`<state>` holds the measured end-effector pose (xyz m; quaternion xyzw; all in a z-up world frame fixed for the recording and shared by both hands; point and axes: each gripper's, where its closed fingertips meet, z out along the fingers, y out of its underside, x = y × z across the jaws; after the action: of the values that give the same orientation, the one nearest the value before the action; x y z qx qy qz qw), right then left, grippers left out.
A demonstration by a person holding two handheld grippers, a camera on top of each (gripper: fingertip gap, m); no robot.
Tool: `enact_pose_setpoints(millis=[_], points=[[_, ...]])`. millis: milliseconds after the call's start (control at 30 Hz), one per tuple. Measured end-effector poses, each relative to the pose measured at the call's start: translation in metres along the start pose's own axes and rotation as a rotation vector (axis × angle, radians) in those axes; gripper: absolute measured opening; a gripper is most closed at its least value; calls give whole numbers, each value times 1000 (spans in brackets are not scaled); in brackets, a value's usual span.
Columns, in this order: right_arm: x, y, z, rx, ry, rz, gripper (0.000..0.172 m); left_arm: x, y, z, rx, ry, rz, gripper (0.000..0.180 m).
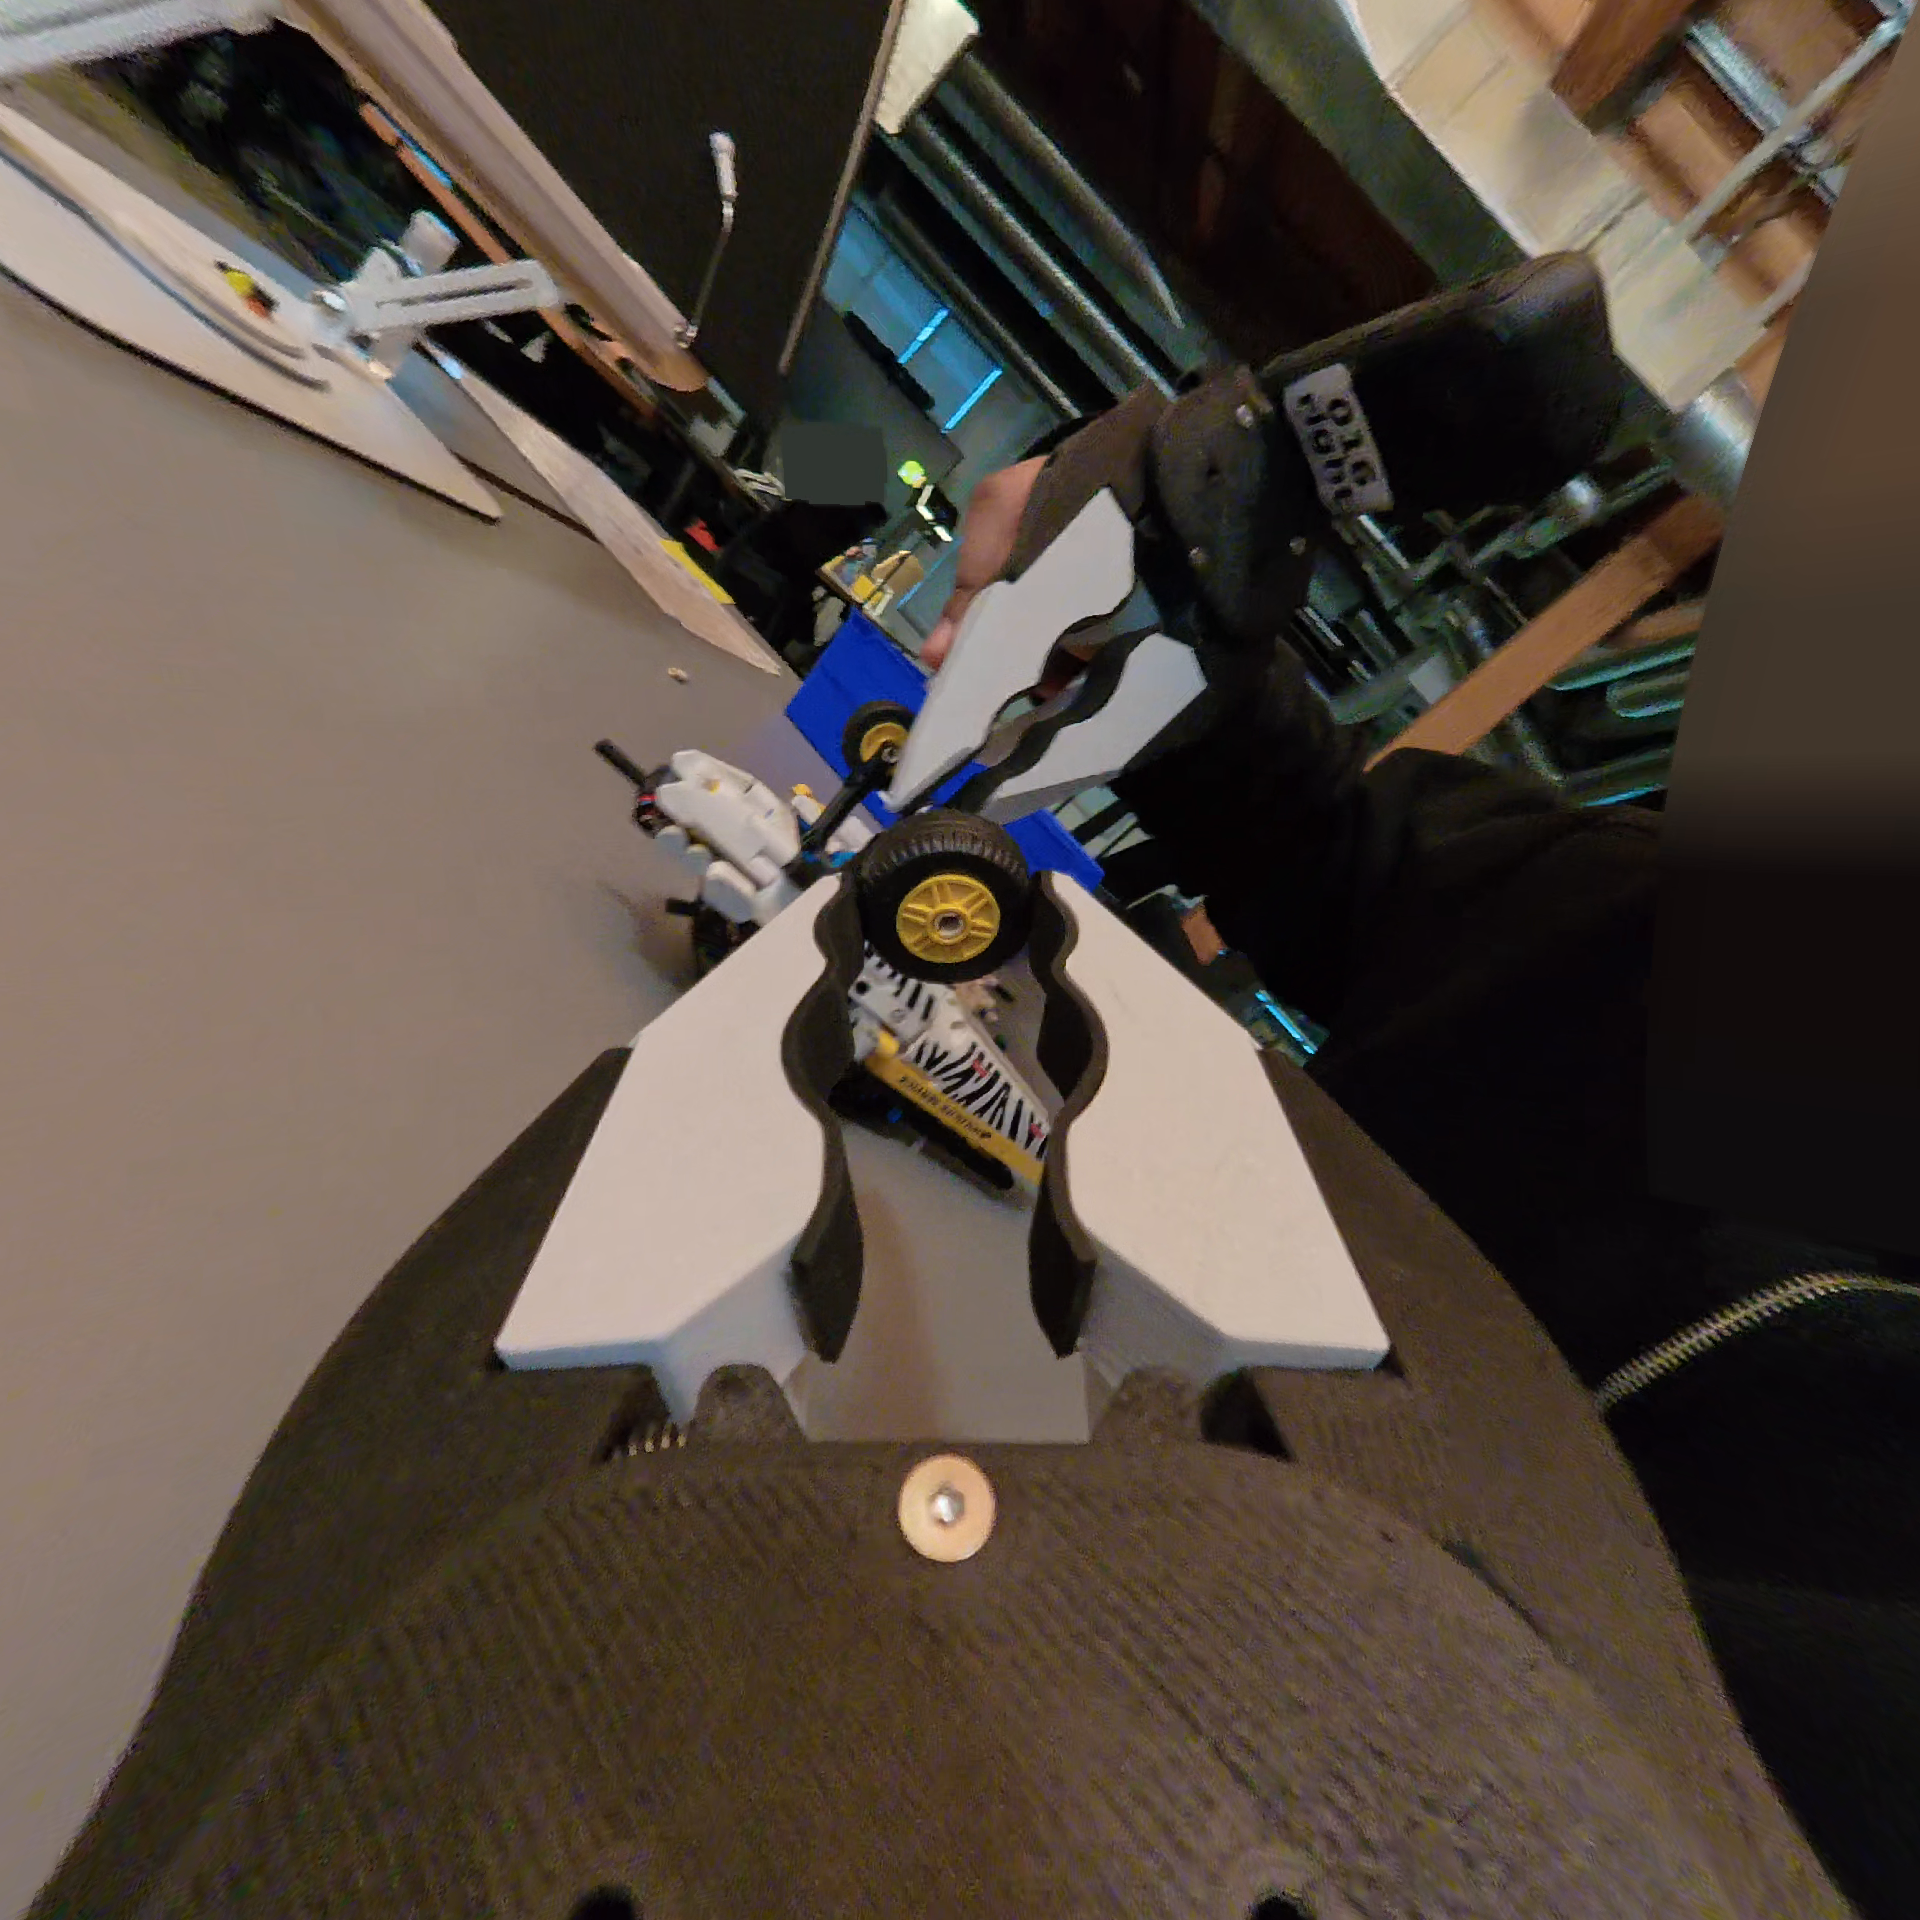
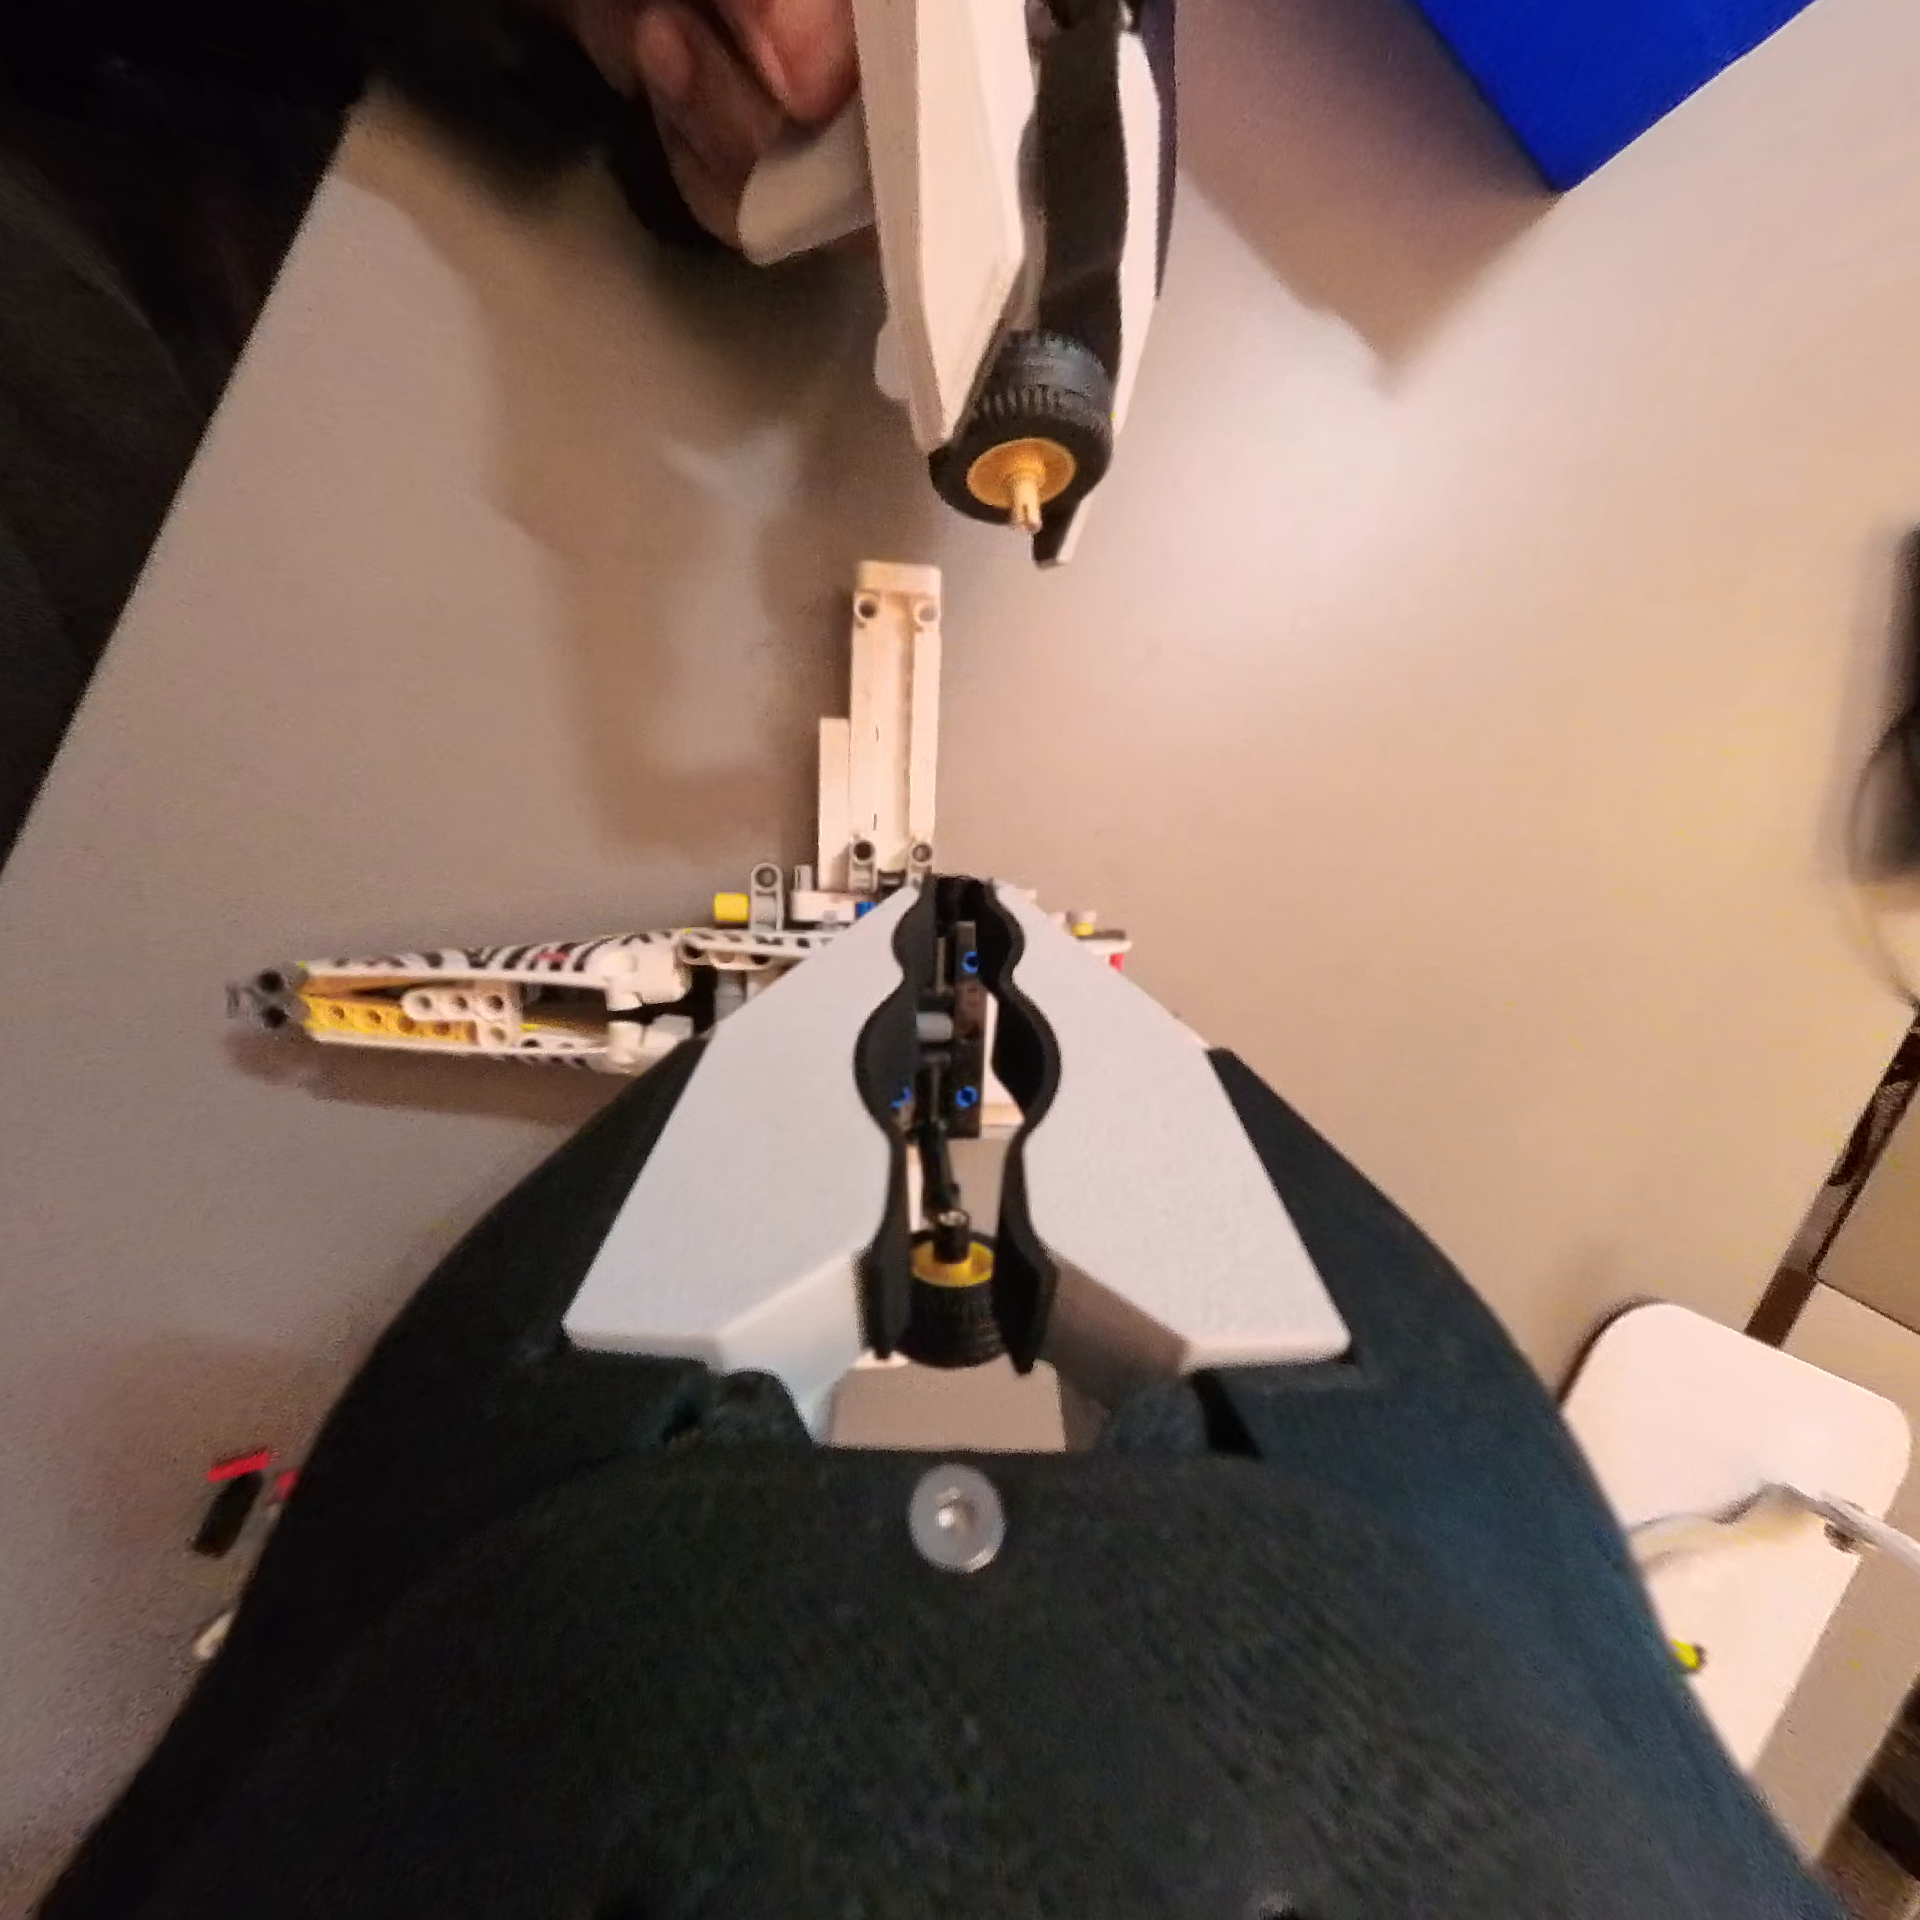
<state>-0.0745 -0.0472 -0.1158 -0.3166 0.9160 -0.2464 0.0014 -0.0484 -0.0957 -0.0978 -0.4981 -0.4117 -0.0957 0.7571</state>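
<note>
While clamped between both pads of left gripper (image 1: 943, 894), black wheel w/ yellow hub (image 1: 945, 914) hangs above zebra-striped brick model (image 1: 966, 1081) on grey table (image 1: 260, 831); could pop out if grip slackens.

Right view: right gripper (image 2: 945, 904) nearly closed on model's black axle assembly (image 2: 951, 997), w/ second wheel (image 2: 951, 1299) further back between fingers; twisting risks snapping joints.

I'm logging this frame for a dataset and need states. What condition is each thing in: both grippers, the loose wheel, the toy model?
Left gripper: shut on the loose wheel, raised above the table.
Loose wheel: black tyre, yellow hub, off the model, pinched at the fingertips.
Right gripper: nearly closed on the model's dark frame.
Toy model: lying on the table, one wheel still mounted.
</note>
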Motion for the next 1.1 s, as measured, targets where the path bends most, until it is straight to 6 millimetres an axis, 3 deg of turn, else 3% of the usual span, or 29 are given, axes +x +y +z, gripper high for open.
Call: enact_pose_setpoints(millis=[200,333,500,700,833,1000,1100], points=[[18,3,4,19,55,37,12,12,-2,-1,16,45,54,28],[10,-18,-22,172,125,96,20,23,-3,-1,30,111,51,28],[-30,-46,-56,490,296,195,27,51,8,6,-16,252,86,29],[-76,-50,-61,750,590,194,16,81,51,36,-176,374,135,29],[-100,-46,-54,849,493,225,11,95,80,54,-289,424,159,30],[-119,-41,-54,781,406,174,16,104,91,64,-322,455,149,29],[-122,-40,-51,743,404,140,4,108,95,67,-335,480,133,30]])
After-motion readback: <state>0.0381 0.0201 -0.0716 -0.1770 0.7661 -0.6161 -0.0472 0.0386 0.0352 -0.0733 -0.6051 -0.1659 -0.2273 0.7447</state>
